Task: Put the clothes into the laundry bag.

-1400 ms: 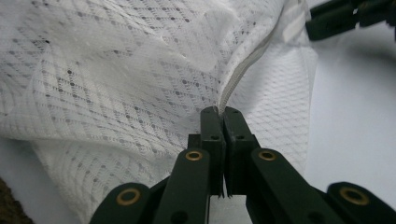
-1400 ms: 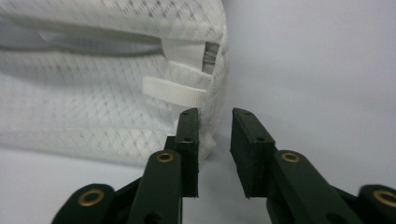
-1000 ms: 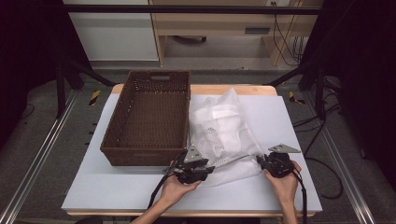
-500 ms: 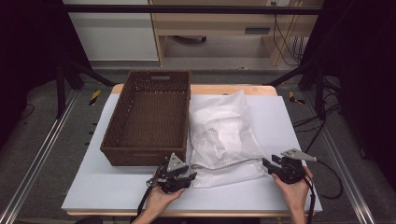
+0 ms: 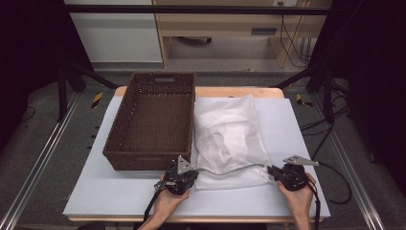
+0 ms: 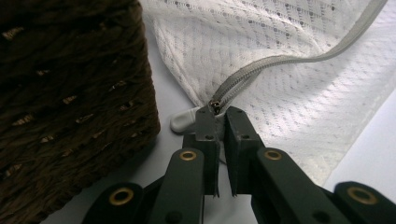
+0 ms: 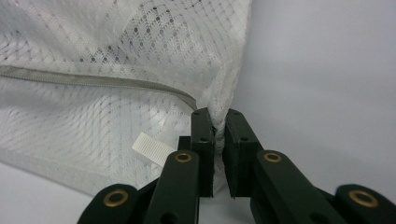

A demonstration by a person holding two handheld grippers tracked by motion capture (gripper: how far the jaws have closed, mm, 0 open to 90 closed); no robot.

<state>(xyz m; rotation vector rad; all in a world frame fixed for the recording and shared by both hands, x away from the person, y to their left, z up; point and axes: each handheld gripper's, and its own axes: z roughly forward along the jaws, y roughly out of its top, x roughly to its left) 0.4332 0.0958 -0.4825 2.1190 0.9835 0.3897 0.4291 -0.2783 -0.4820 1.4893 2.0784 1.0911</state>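
A white mesh bag [image 5: 230,139] lies flat on the table, right of a brown wicker basket [image 5: 153,120]. A grey zipper [image 5: 232,167] runs along the bag's near edge. My left gripper [image 5: 192,170] is at the bag's near left corner. In the left gripper view, the left gripper [image 6: 218,111] is shut on the zipper slider [image 6: 215,103], with a white pull tab [image 6: 183,122] beside it. My right gripper [image 5: 271,170] holds the near right corner. In the right gripper view, the right gripper [image 7: 218,115] is shut on the mesh edge [image 7: 222,100] where the zipper [image 7: 93,80] ends.
The basket's woven wall [image 6: 70,93] stands close on the left of the left gripper. The pale table top [image 5: 297,124] reaches to the right of the bag and in front of both hands. Black frame legs and cables stand off the table's far corners.
The left gripper has drawn leftward along the bag's near edge to its corner by the basket. The right gripper has shifted slightly right and nearer. The bag now lies flatter and stretched between them.
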